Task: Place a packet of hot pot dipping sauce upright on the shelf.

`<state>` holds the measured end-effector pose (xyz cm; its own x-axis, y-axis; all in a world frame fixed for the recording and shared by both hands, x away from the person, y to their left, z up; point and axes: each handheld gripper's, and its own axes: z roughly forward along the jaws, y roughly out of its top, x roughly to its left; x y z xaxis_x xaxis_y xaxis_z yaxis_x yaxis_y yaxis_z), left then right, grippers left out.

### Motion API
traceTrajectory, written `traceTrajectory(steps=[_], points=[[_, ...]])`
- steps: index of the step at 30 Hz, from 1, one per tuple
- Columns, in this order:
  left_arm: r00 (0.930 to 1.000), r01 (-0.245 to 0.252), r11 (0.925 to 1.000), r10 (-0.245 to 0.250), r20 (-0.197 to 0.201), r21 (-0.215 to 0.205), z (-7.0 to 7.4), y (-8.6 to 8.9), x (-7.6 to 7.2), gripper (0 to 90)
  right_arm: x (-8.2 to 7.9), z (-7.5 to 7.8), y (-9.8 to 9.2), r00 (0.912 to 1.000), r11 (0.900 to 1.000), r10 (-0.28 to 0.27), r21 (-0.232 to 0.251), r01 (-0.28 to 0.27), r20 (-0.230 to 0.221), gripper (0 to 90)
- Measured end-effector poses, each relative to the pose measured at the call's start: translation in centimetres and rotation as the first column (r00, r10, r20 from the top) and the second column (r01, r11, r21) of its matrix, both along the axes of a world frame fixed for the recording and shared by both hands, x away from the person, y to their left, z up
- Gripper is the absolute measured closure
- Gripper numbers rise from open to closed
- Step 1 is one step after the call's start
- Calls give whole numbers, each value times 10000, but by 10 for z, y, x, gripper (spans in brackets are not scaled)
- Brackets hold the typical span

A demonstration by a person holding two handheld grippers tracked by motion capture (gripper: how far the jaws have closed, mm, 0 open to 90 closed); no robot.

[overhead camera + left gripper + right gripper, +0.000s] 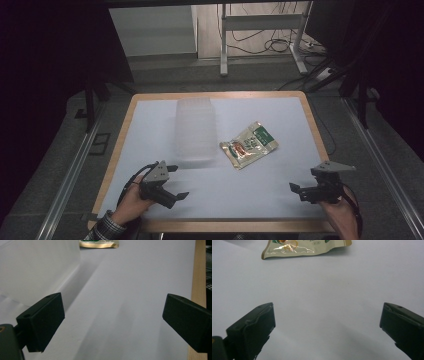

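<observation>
The clear plastic container [196, 131], the largest thing we see, lies on the white worktop [260, 190] left of centre, long, ribbed and see-through. Just right of it, apart, lies the snack pouch [249, 145], flat and glossy, cream with green print and a food picture. Near the front edge, we see the left tool [176, 182] just below the container and the right tool [296, 190] well apart from the pouch, both with jaws spread wide on nothing.
</observation>
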<state>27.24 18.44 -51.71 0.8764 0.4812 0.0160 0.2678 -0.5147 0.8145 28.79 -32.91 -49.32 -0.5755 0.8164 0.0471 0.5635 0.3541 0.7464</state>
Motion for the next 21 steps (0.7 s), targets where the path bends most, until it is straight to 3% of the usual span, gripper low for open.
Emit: traceTrajectory(steps=[5, 21], points=[[10000, -30, 9999, 29, -85, -165, 0, 1, 1, 36, 3, -1, -1, 9993, 9993, -206, -296, 215, 305, 0], [9997, -238, 9995, 236, -101, -190, -1, 3, 3, 27, 5, -4, 2, 9994, 9966, -168, -806, 191, 302, 0]])
